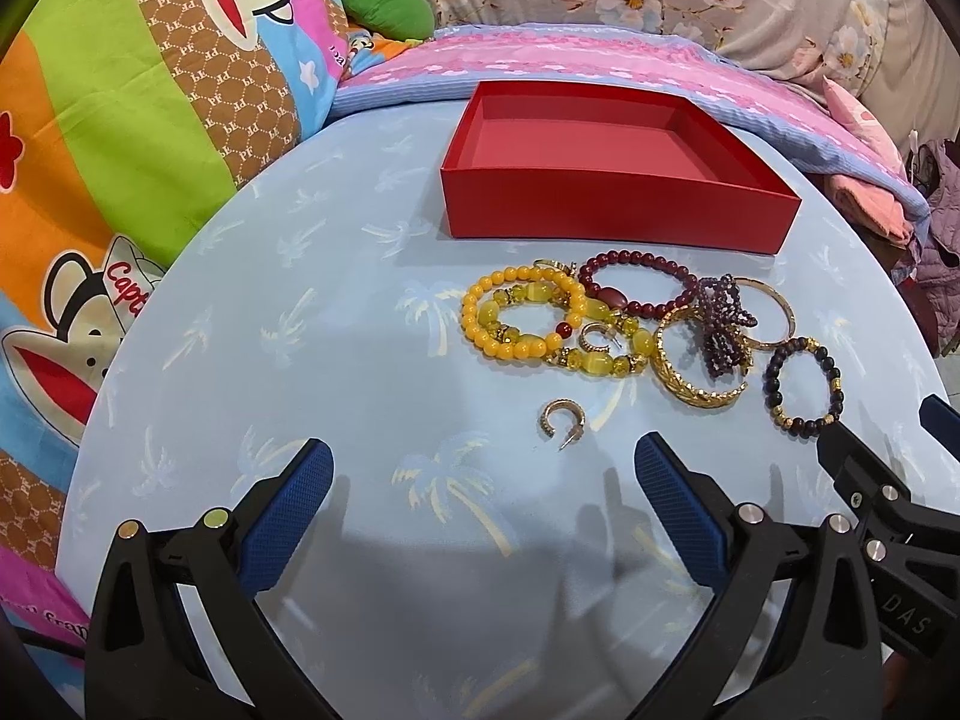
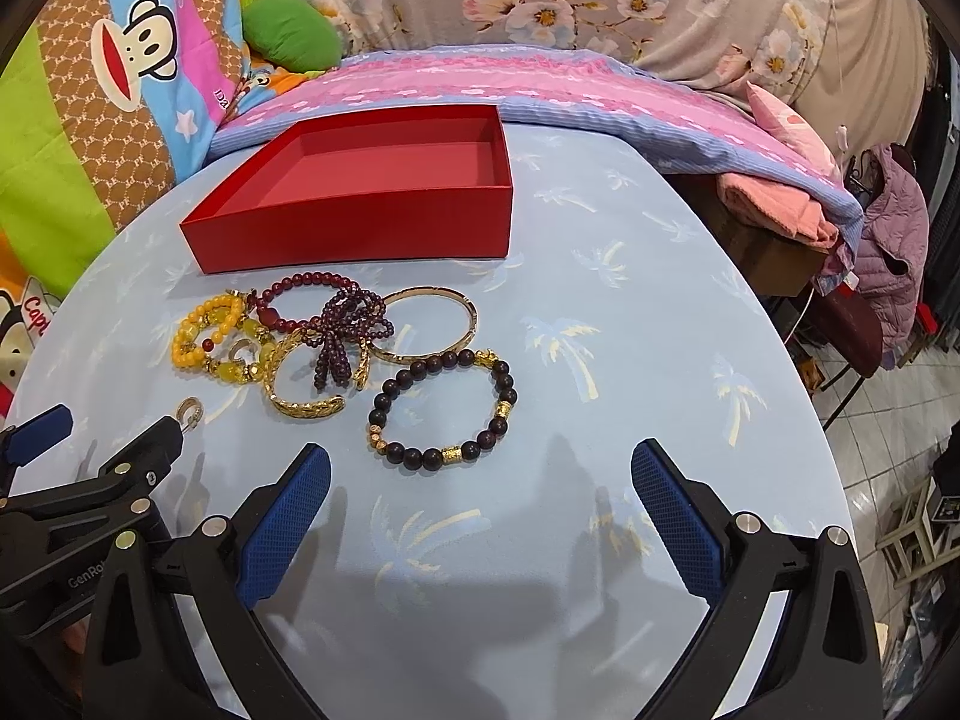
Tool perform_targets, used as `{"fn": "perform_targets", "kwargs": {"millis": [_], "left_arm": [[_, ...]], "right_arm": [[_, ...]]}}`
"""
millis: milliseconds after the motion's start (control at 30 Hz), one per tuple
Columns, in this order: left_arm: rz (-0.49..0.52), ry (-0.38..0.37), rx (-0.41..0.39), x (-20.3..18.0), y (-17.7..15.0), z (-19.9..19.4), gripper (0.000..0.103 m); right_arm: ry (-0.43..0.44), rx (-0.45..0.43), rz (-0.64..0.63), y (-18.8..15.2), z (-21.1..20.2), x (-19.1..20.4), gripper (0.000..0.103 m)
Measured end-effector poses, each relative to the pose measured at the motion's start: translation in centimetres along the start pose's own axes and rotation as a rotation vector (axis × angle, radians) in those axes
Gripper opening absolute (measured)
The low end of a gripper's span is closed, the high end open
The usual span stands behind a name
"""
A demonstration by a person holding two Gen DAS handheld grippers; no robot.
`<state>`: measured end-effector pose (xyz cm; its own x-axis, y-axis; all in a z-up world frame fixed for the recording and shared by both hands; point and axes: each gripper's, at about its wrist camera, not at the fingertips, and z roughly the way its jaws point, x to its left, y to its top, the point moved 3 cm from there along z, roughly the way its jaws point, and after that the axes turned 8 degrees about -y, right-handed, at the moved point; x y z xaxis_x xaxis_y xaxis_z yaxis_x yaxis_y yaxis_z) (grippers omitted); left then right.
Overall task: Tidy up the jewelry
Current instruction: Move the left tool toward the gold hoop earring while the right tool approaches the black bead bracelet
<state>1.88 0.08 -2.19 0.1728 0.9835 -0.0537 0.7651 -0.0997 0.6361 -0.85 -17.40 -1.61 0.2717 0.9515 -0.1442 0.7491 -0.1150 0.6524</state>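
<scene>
An empty red box [image 1: 612,213] [image 2: 360,222] stands at the back of the round table. In front of it lies a pile of jewelry: yellow bead bracelets [image 1: 522,315] [image 2: 198,330], a dark red bead bracelet [image 1: 636,261] [image 2: 300,285], a purple bead bundle [image 1: 723,324] [image 2: 342,330], gold bangles [image 1: 696,384] [image 2: 306,405], and a dark bead bracelet [image 1: 801,384] [image 2: 444,408]. A gold hoop earring [image 1: 561,423] [image 2: 191,411] lies apart. My left gripper [image 1: 483,483] is open just short of the earring. My right gripper [image 2: 480,480] is open just short of the dark bead bracelet.
The table [image 1: 300,360] [image 2: 660,300] has a light blue palm-print cloth. Colourful cartoon bedding [image 1: 120,180] lies to the left, a pink and blue quilt [image 2: 540,78] behind. Clothes and clutter [image 2: 888,252] sit to the right past the table edge.
</scene>
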Motion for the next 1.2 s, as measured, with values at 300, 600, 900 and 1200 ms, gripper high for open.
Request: {"fn": "perform_targets", "kwargs": {"millis": [300,600,900,1200], "left_arm": [[-0.003,0.001,-0.001,0.3,0.0,0.1,0.096],[-0.006,0.011,0.001,0.6,-0.1,0.2,0.096],[-0.008,0.021,0.006,0.9,0.0,0.5,0.096],[-0.014,0.032,0.019,1.1,0.2,1.1,0.096]], "right_arm": [[0.006,0.001,-0.006,-0.2,-0.2,0.4,0.097],[0.01,0.003,-0.01,-0.3,-0.1,0.8,0.097],[0.017,0.01,-0.016,-0.1,0.3,1.0,0.097],[0.024,0.017,-0.027,0.1,1.0,1.3,0.097]]}}
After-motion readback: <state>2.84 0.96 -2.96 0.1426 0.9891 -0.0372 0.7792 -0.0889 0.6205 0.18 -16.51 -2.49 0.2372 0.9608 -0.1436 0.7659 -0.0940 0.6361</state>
